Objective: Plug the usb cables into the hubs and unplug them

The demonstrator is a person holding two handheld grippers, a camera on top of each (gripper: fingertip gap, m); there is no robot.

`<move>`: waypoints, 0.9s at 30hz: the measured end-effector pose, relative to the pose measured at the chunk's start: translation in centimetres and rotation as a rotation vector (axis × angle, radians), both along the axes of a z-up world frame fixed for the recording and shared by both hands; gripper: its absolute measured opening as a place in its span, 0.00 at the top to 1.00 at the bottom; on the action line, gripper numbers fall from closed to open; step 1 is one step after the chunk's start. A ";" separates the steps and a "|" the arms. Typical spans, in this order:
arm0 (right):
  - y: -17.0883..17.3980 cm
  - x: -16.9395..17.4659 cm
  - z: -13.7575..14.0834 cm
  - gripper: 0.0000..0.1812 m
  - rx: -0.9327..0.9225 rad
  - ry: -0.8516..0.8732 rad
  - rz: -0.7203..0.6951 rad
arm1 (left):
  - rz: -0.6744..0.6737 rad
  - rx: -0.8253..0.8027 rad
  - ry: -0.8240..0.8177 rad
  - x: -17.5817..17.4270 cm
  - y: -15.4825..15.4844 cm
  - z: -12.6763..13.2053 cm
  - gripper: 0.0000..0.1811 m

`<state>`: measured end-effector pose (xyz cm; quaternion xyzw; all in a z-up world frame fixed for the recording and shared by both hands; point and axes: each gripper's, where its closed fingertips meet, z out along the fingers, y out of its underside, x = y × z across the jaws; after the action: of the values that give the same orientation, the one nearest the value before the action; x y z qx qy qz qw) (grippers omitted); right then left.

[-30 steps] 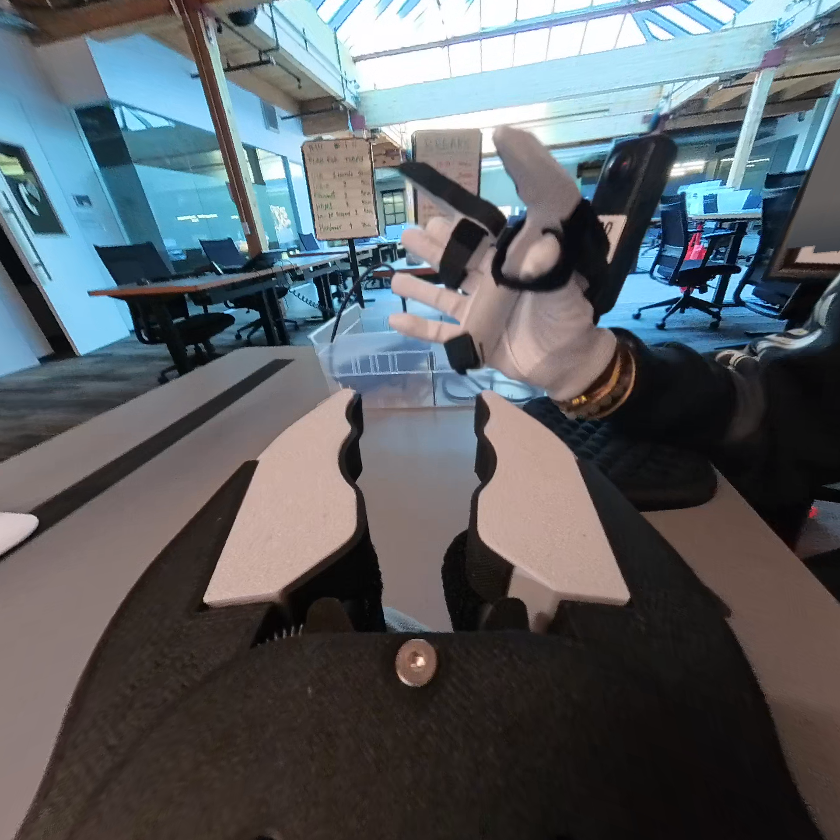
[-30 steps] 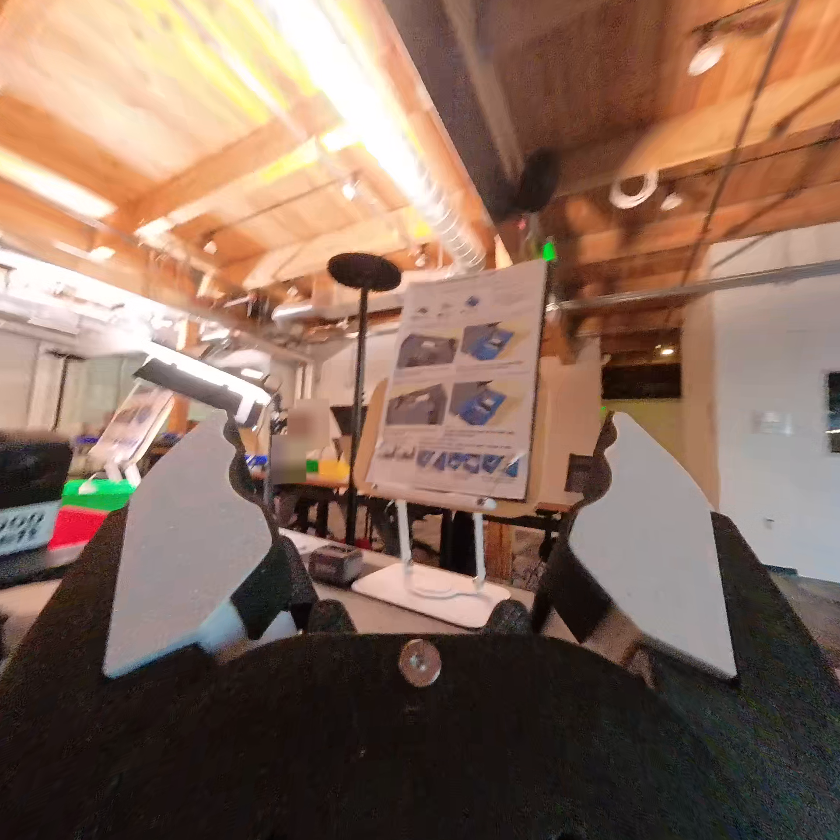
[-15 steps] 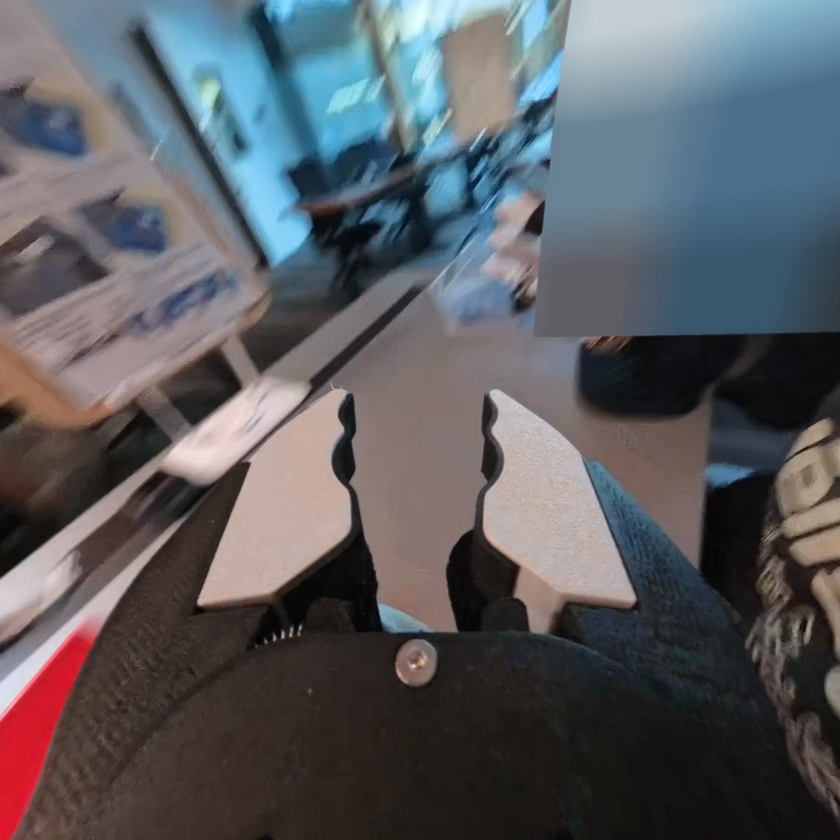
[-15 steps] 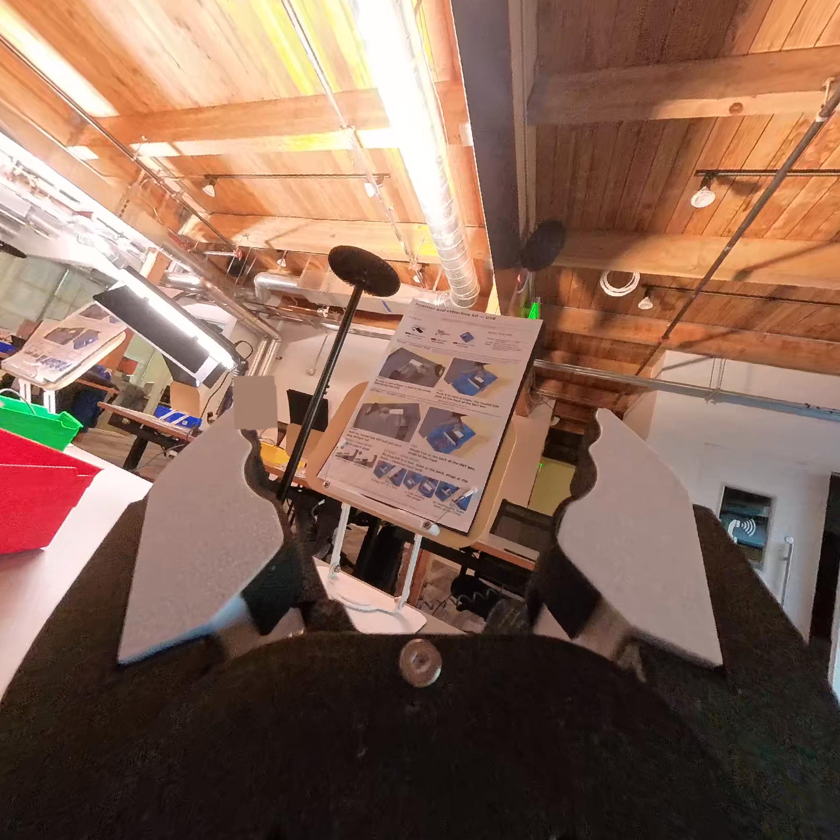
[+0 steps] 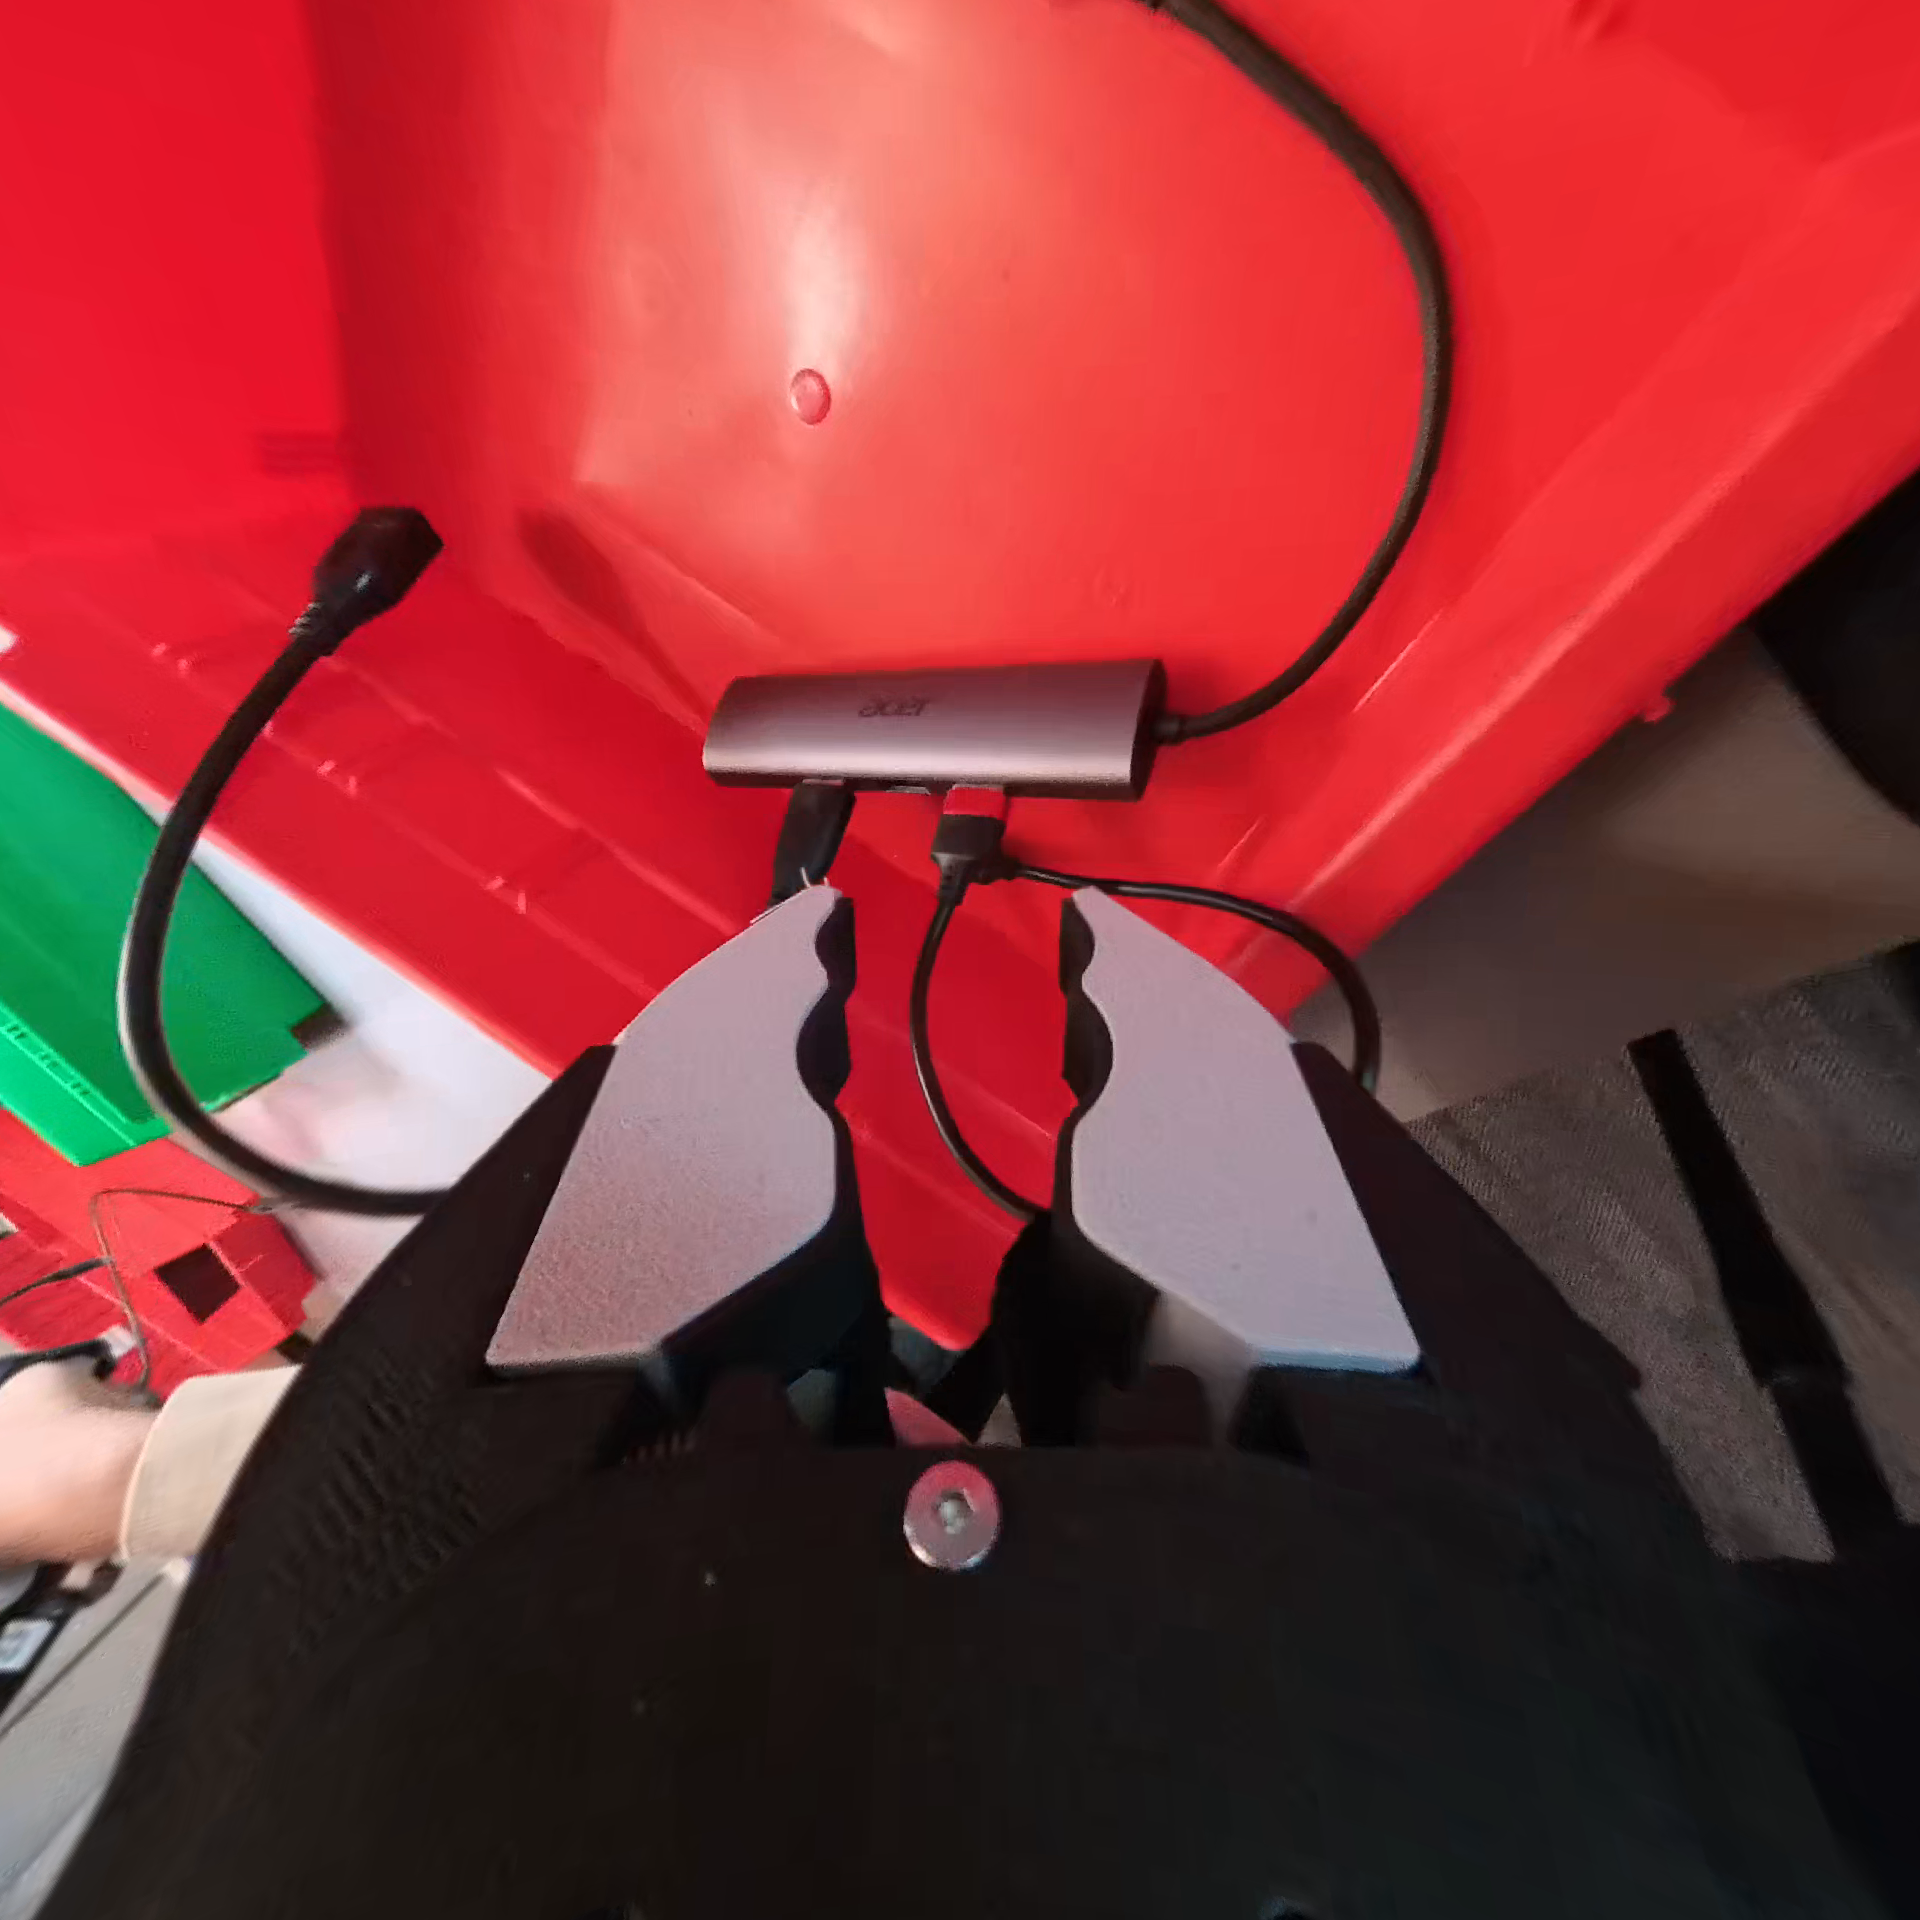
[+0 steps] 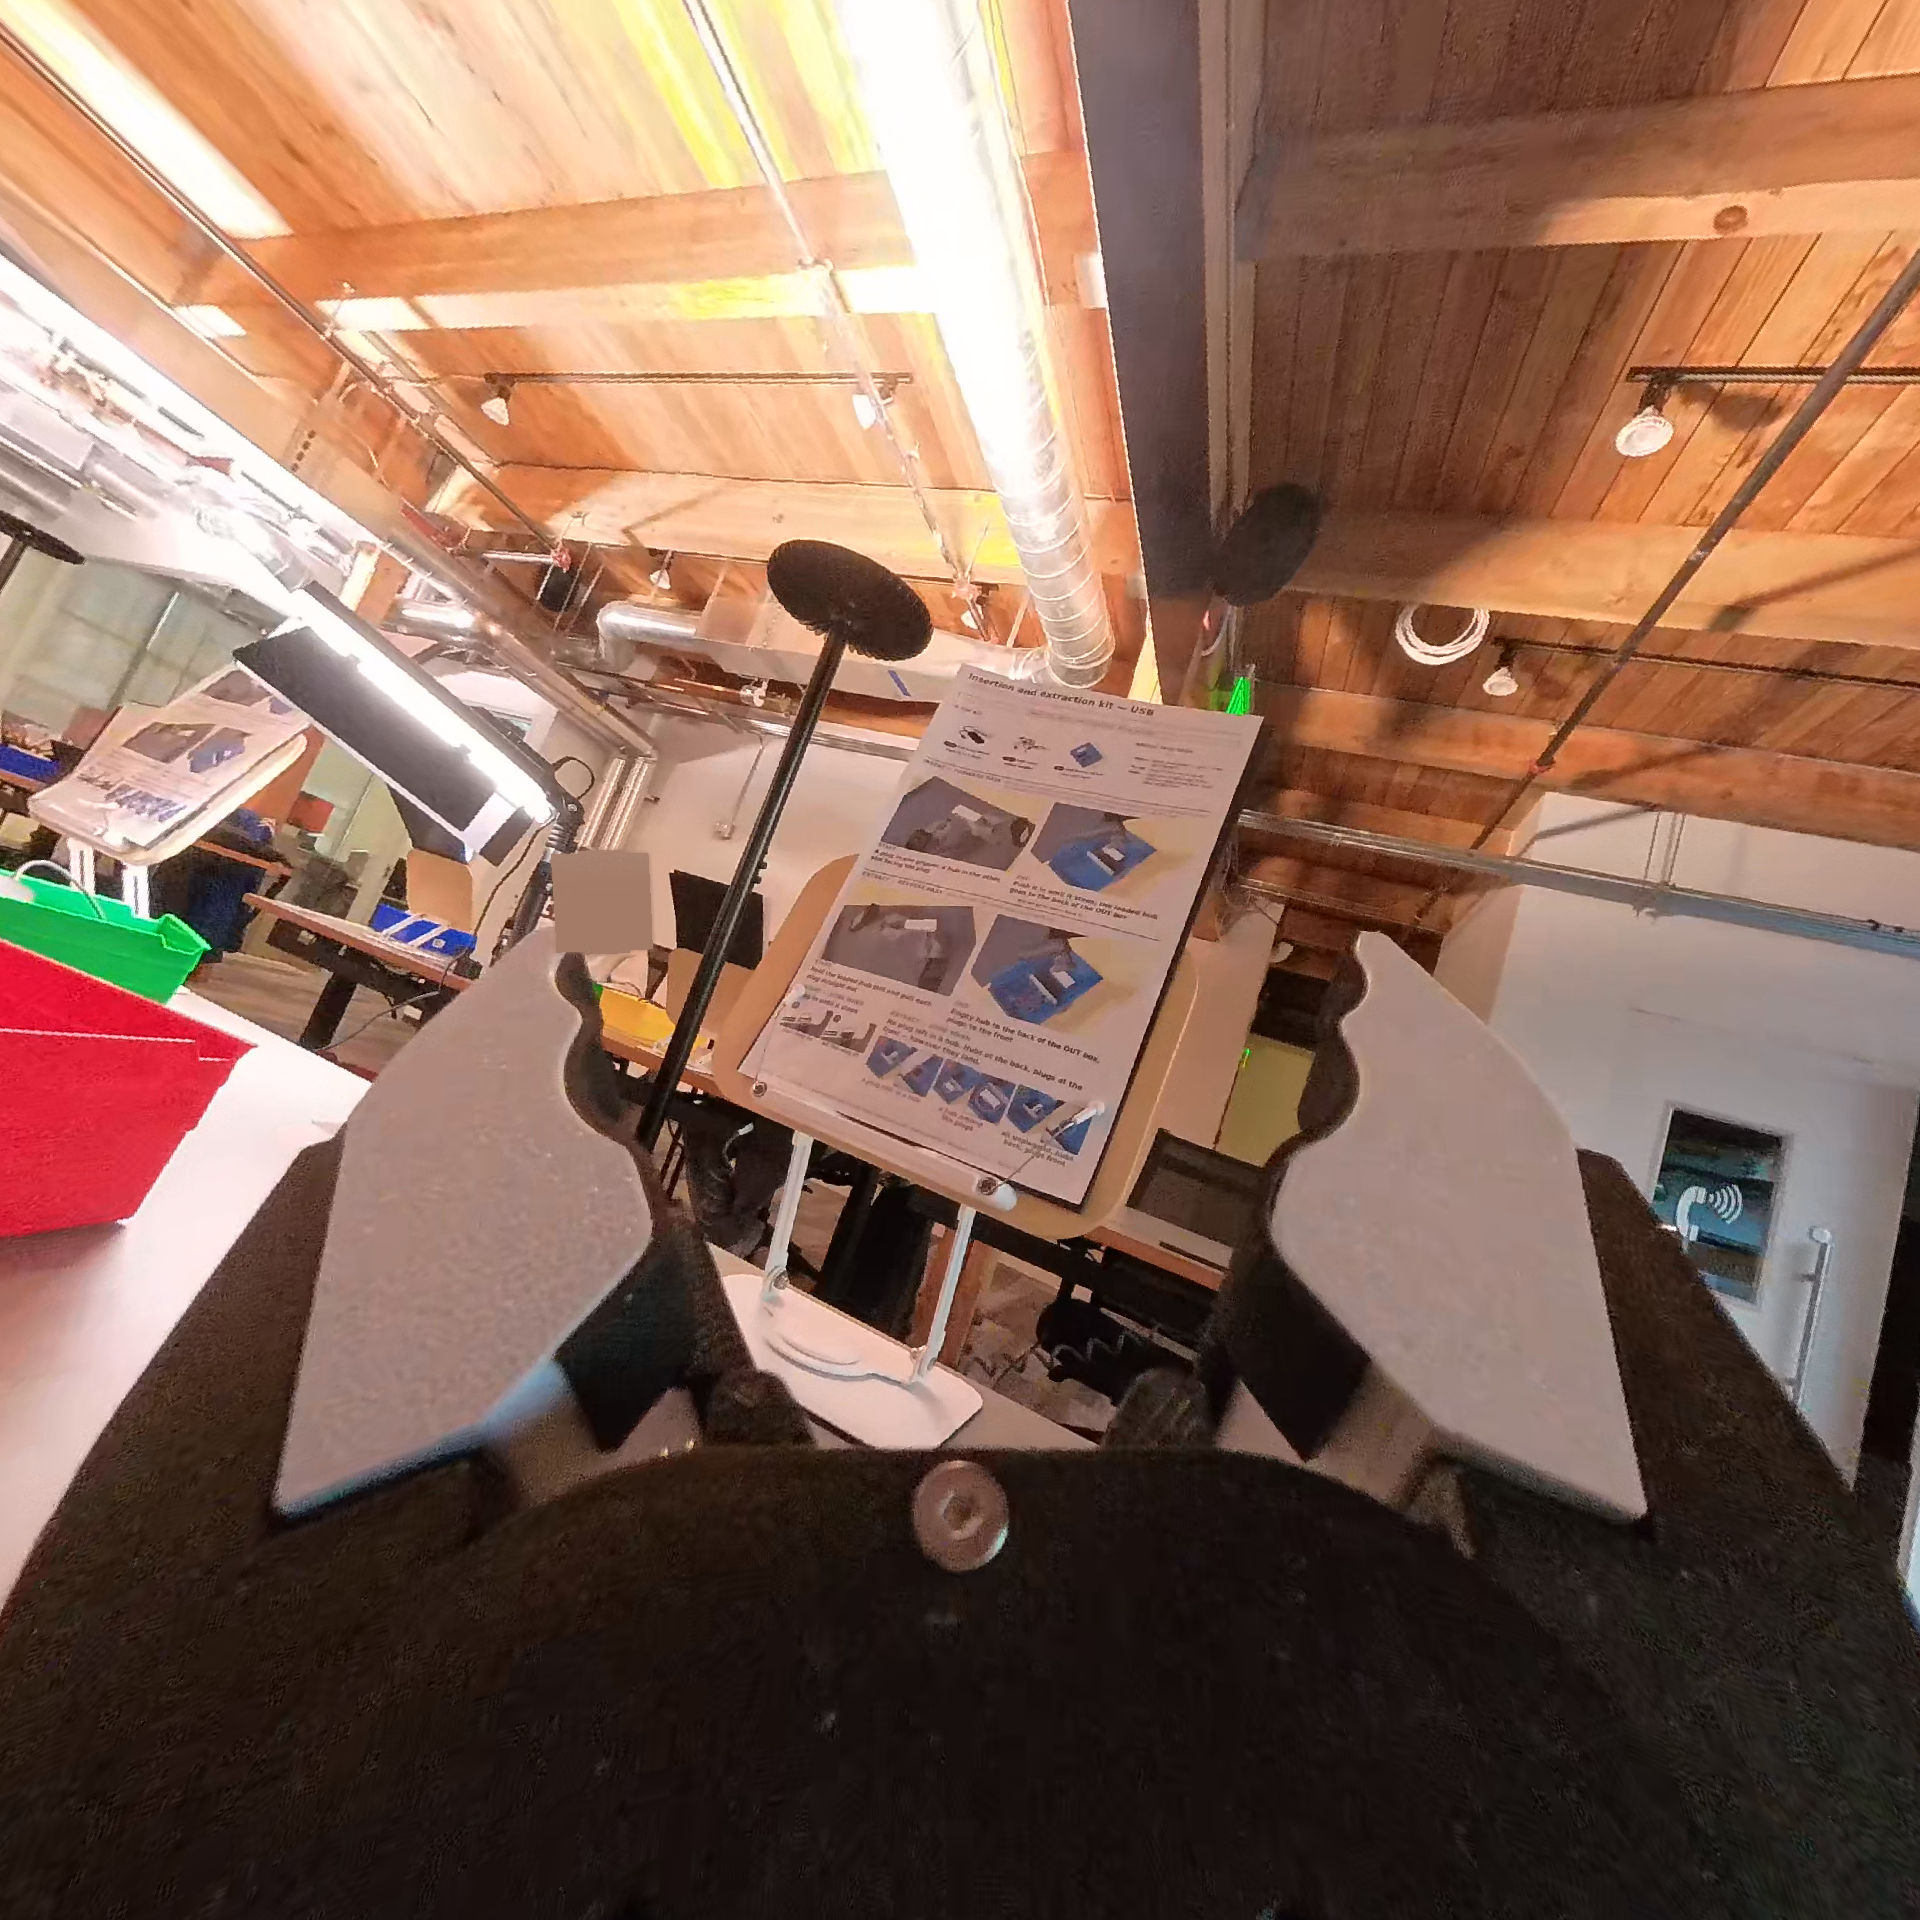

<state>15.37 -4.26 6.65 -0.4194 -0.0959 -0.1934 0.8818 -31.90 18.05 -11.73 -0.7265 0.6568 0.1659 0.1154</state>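
Observation:
In the left wrist view a grey USB hub (image 5: 935, 727) lies inside a red bin (image 5: 935, 260). A black plug (image 5: 816, 831) and a red-tipped plug (image 5: 971, 821) sit in its near side. The hub's own black cable (image 5: 1423, 312) curves up to the right. A thick black cable (image 5: 156, 935) loops left and ends in a free connector (image 5: 374, 551). My left gripper (image 5: 951, 914) is open just short of the plugs, with the thin cable (image 5: 925, 1039) of the red-tipped plug running between its fingers. My right gripper (image 6: 956, 956) is wide open and empty, tilted up toward the ceiling.
A green bin (image 5: 104, 987) lies left of the red bin, and both show in the right wrist view, the red bin (image 6: 94, 1101) and the green bin (image 6: 104, 935). An instruction sheet on a white stand (image 6: 1029, 935) and a black pole (image 6: 727, 935) stand ahead. A sleeved hand (image 5: 104, 1455) is at lower left. The tips of one gripper are about 55 cm away from the tips of the other. To the grey USB hub (image 5: 935, 727): left tips about 5 cm, right tips about 50 cm. Between my left fingertips and the free connector (image 5: 374, 551) there is roughly 15 cm.
My left gripper has swung from facing across the table down into the red bin, over the hub. My right gripper has barely moved and stays open.

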 end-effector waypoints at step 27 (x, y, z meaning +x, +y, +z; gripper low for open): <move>1.0 -0.7 -0.9 0.40 -0.071 0.018 0.087 | -0.260 0.200 -1.625 18.7 -1.9 22.9 0.96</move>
<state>14.67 -3.26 5.76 -0.4474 -0.1130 -0.1477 0.8748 -13.25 16.16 11.14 -0.5244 0.4296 -0.3678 0.6366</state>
